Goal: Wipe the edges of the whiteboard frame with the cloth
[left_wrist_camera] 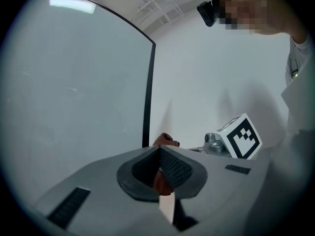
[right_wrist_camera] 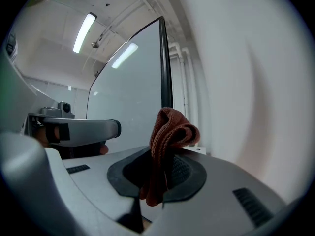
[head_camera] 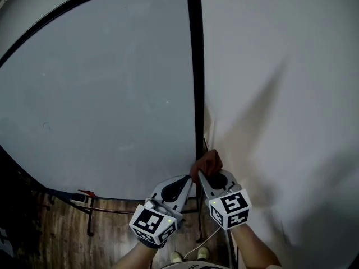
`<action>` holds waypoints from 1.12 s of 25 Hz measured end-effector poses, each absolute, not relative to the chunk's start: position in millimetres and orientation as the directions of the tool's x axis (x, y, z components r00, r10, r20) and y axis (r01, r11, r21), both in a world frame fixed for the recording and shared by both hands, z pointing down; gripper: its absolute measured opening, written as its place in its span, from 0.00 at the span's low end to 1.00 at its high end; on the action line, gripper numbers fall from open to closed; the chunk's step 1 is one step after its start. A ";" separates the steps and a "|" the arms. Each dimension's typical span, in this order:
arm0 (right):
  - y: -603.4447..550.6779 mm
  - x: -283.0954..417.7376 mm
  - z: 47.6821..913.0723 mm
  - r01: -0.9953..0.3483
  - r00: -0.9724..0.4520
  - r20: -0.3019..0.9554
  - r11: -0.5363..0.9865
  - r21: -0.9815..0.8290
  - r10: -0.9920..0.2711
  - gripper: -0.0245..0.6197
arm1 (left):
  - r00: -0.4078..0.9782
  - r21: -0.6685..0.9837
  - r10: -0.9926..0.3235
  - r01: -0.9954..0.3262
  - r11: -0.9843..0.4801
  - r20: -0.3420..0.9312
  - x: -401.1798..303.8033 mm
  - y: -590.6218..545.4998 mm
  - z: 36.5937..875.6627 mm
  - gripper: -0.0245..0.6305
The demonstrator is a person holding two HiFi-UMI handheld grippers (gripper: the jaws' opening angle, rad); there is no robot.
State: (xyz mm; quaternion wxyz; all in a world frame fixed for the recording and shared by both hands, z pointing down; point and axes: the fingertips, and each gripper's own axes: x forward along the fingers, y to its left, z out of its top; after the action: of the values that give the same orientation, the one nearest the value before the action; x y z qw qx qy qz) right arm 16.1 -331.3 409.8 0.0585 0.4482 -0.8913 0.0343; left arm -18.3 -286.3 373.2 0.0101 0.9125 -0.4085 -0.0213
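Observation:
The whiteboard's black frame (head_camera: 194, 66) runs down its right side, next to a white wall. A brown cloth (head_camera: 208, 162) is bunched against the lower end of that edge. My left gripper (head_camera: 189, 179) and right gripper (head_camera: 203, 176) meet at the cloth, tips side by side. In the right gripper view the cloth (right_wrist_camera: 170, 132) rises folded from between the shut jaws of my right gripper (right_wrist_camera: 165, 157), beside the frame (right_wrist_camera: 164, 68). In the left gripper view my left gripper (left_wrist_camera: 159, 151) is shut, with a strip of cloth (left_wrist_camera: 162, 182) pinched low between its jaws.
The white wall (head_camera: 280, 94) fills the right side. Below the board are its black stand legs (head_camera: 90, 214), a small red part (head_camera: 87, 194) and a wooden floor (head_camera: 61, 240). A white cable (head_camera: 210, 237) hangs by my arms.

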 end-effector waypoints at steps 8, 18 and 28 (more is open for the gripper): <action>-334.9 17.9 385.7 -0.794 -0.600 0.118 0.607 0.025 -0.791 0.13 | 0.657 0.026 -0.754 -0.754 -0.657 -0.016 -13.0 -293.5 353.5 0.05; -332.1 15.3 329.1 -0.769 -0.633 0.054 0.635 0.077 -0.772 0.13 | 0.659 -0.014 -0.750 -0.752 -0.659 -0.055 -15.2 -295.7 317.6 0.05; -332.1 7.9 255.1 -0.733 -0.674 -0.009 0.667 0.131 -0.739 0.13 | 0.677 -0.048 -0.730 -0.736 -0.676 -0.090 -13.4 -293.8 268.2 0.05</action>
State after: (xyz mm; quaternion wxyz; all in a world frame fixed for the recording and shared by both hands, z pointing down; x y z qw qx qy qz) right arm 7.9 -332.1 255.1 0.0223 0.4033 -0.9127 -0.0621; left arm -13.4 -293.8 268.2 -0.0400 0.9148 -0.4006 -0.0317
